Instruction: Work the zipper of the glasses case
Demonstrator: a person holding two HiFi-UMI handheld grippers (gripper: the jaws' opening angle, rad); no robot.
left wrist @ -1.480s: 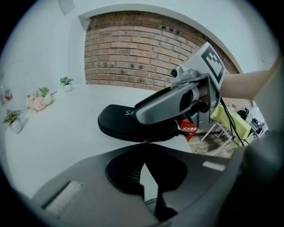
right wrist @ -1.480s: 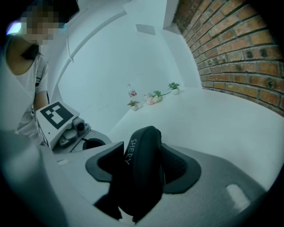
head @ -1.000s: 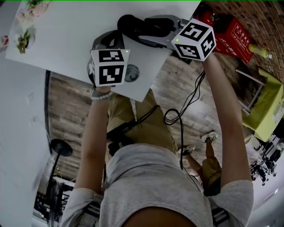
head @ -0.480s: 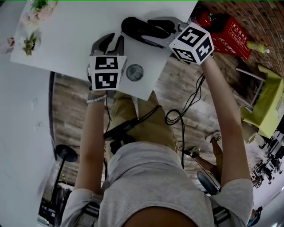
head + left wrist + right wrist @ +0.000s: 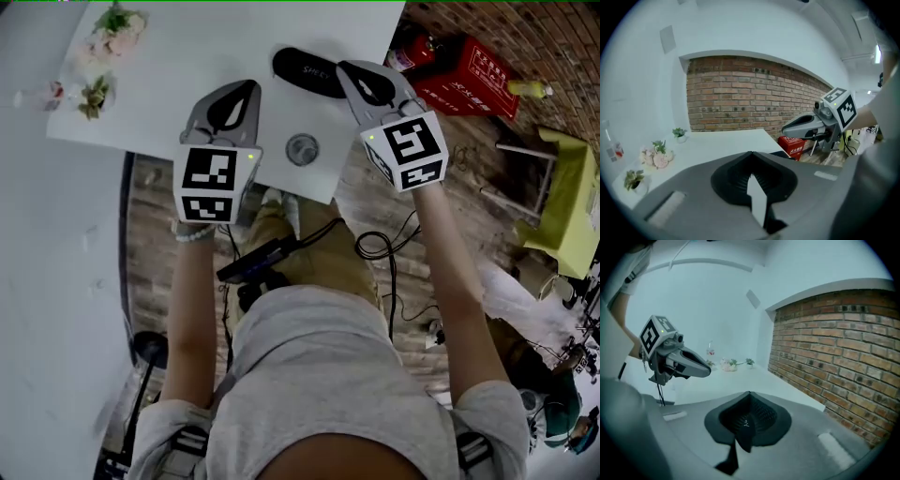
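The black glasses case (image 5: pixel 307 71) lies flat on the white table (image 5: pixel 187 66), near its right corner. My right gripper (image 5: pixel 343 66) is shut, its tip beside the case's right end; whether it touches the case I cannot tell. In the right gripper view the jaws (image 5: pixel 749 393) meet at the tip, and a dark shape shows through the gap below them. My left gripper (image 5: pixel 251 86) hovers left of the case, shut and empty. Its jaws (image 5: pixel 751 152) meet over bare table in the left gripper view.
A small round metal disc (image 5: pixel 301 148) sits in the table near its front edge. Small plants and flowers (image 5: pixel 105 42) stand at the far left corner. A red box (image 5: pixel 464 77) lies on the floor beyond the table's right edge, and a cable (image 5: pixel 380 246) hangs below.
Both grippers have drawn back from the case toward me. The right gripper, earlier over the case with its jaws apart, is now shut at its end. The left gripper's jaws parted, then shut again.
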